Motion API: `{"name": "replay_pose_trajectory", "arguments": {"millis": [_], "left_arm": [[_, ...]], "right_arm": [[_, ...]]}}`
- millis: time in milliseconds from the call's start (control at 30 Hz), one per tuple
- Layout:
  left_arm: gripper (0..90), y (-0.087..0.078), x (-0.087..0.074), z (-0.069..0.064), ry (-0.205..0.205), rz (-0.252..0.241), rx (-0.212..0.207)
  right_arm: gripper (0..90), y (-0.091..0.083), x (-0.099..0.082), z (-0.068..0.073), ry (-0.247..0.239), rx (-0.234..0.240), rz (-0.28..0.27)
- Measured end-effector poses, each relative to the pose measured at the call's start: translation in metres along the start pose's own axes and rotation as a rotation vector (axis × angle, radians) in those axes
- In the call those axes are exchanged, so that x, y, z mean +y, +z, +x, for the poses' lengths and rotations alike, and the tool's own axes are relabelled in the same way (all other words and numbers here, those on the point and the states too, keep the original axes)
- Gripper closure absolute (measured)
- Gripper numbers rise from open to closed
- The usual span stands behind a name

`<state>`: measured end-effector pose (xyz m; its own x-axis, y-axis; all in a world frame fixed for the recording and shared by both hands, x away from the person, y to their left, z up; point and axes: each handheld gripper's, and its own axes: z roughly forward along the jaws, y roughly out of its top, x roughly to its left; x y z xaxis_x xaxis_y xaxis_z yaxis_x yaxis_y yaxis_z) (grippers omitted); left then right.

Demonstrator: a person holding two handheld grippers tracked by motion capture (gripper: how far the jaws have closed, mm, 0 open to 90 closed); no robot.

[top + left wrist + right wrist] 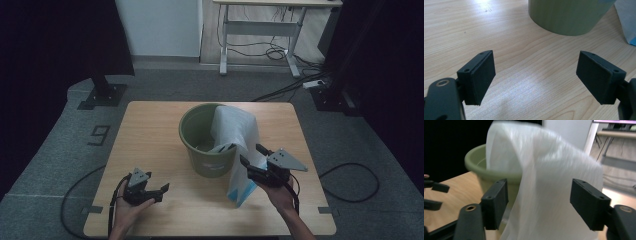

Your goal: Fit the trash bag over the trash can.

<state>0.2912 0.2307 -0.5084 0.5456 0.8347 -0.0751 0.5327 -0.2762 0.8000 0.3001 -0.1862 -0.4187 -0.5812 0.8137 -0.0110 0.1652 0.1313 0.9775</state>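
Table (150, 150) of pale wood carries everything, its grain plain under the left claw in the left gripper view. Near the middle, a little toward the far edge, stands a green bucket (202, 145), upright, round and open at the top. A white plastic bag (240, 145) is draped over the bucket's right rim: part of it hangs inside, and the rest falls down the outer wall to the table, where its lower end with pale blue print lies just in front and to the right of the bucket.

The right claw (248, 155), held in the person's right hand (279, 192), sits at the bag's outer fold beside the bucket. In the right gripper view (539, 205) its jaws stand apart with the bag hanging between them; the film looks loose and blurred there, so it is probably not pinched, and no pad can be seen pressing on it. This claw is released.

The left claw (162, 192), in the left hand (127, 207), rests low over the table's near left part, well apart from the bucket. Its jaws (535, 77) stand wide with bare wood between them, holding nothing; the bucket's base and a corner of the bag show beyond them.
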Motion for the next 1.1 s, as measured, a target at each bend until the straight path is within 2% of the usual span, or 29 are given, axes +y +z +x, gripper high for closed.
{"name": "replay_pose_trajectory", "arguments": {"millis": [133,300,433,500,633,733,833,933,1100], "left_arm": [[15.3,0.000,0.001,-0.002,0.006,0.001,-0.004],[15.3,0.000,0.002,-0.003,0.004,0.000,-0.010],[15.3,0.000,0.002,-0.002,-0.002,-0.005,-0.012],[15.3,0.000,0.002,-0.002,-0.002,-0.005,-0.013],[15.3,0.000,0.002,-0.002,-0.001,-0.005,-0.014],[15.3,-0.001,0.003,-0.003,-0.001,-0.007,-0.015],[15.4,-0.004,0.009,-0.007,0.002,-0.013,-0.025],[15.6,-0.007,0.018,-0.011,0.007,-0.033,-0.037],[16.8,-0.012,0.037,-0.019,0.015,-0.059,-0.052]], "right_arm": [[25.3,-0.001,-0.021,0.010,0.038,-0.003,0.023],[21.8,0.010,-0.046,0.027,0.060,-0.009,0.075],[21.5,0.022,-0.058,0.033,0.065,-0.057,0.111],[24.2,0.027,-0.063,0.034,0.074,-0.078,0.126],[43.6,0.031,-0.069,0.030,0.072,-0.106,0.131],[66.8,0.031,-0.072,0.024,0.072,-0.080,0.142],[81.1,0.028,-0.074,0.015,0.062,-0.060,0.159],[88.2,0.021,-0.073,0.005,0.043,-0.076,0.148],[88.6,0.004,-0.058,-0.011,-0.001,-0.124,0.102]]}}
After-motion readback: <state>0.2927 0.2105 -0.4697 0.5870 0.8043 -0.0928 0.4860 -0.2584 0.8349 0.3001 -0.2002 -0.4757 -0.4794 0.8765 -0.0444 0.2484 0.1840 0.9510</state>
